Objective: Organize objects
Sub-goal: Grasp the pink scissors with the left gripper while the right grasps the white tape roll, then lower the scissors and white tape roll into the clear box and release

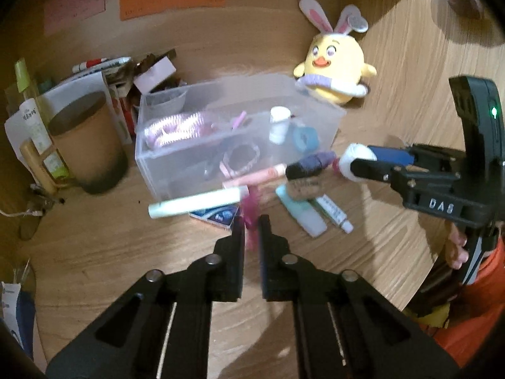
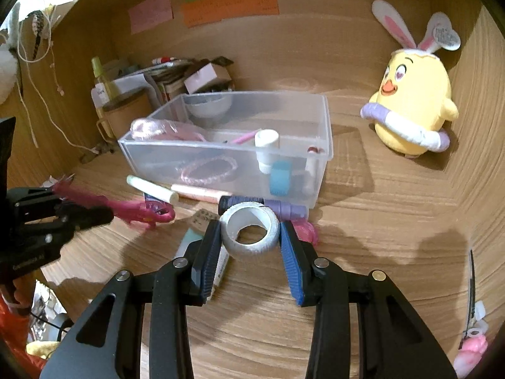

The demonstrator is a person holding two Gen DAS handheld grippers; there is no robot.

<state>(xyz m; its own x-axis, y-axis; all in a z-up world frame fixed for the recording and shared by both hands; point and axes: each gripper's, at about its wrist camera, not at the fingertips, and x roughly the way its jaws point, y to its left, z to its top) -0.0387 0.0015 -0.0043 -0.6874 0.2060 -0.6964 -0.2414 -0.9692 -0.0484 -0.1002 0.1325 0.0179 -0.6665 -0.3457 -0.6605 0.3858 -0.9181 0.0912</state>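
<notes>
**Both claws are loaded; the box is the next stop**

You are holding one thing in each claw, and both are waiting to go into the clear plastic storage box (image 2: 325,120) standing on the wooden counter (image 2: 363,252).

Your left claw (image 1: 251,221) is closed almost fully, and it is pinching a thin magenta plastic hair clip (image 2: 139,210); in the right wrist view the clip is sticking out from the fingers, free of the counter. Your right claw (image 2: 249,233) is standing partly open, pressing its blue pads (image 2: 292,259) on both sides of a white ring-shaped roll of tape (image 2: 251,232). The roll is appearing lifted a little above the things lying under it.

So the picking step is looking finished, and the carrying step is in hand. The box is just behind both claws, already holding a white cap bottle (image 2: 266,147) and a blue tape roll (image 2: 280,177).

For the next move, I judge you are needing to raise each claw over the near wall of the box, then open the claw only when the thing is above a free place inside. Several pens and tubes are lying in front of the box, so be careful not to be sweeping them.
</notes>
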